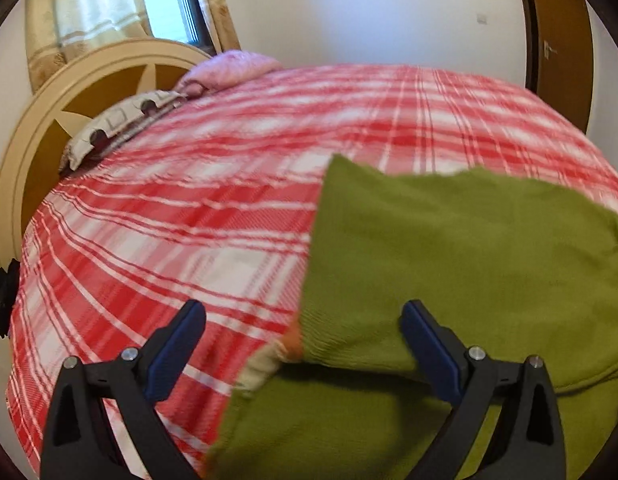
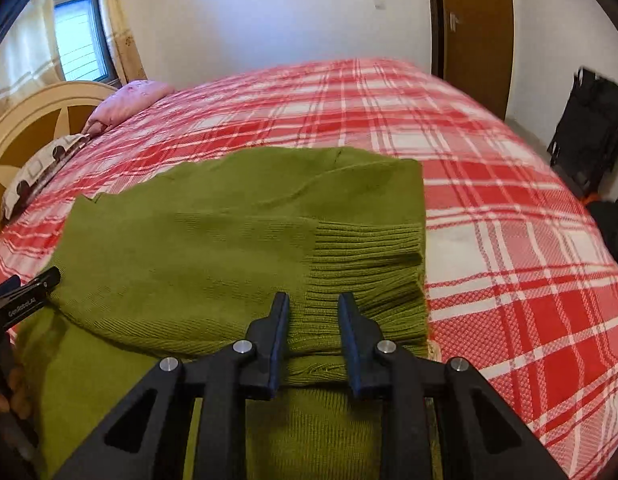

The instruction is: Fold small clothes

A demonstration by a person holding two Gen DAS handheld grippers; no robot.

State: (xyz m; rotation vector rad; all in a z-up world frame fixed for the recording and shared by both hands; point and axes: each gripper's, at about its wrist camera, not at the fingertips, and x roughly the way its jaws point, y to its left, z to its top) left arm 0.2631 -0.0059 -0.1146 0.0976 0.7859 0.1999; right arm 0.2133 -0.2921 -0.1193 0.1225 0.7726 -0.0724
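A green knit sweater [image 2: 213, 248] lies partly folded on the red plaid bed [image 2: 489, 200]. Its upper layer is folded over the lower one, with the ribbed hem [image 2: 369, 264] at the right. My right gripper [image 2: 314, 308] hovers over the near edge of the folded layer, jaws partly open, nothing clamped between them. My left gripper [image 1: 303, 316] is wide open above the sweater's left edge [image 1: 449, 264], holding nothing. The left gripper also shows at the left edge of the right wrist view [image 2: 25, 292].
A pink pillow [image 1: 229, 68] and a patterned pillow [image 1: 117, 124] lie by the cream headboard [image 1: 41, 132]. A window with curtains is behind. A brown door [image 2: 477, 24] and a black bag [image 2: 589, 120] stand at the right.
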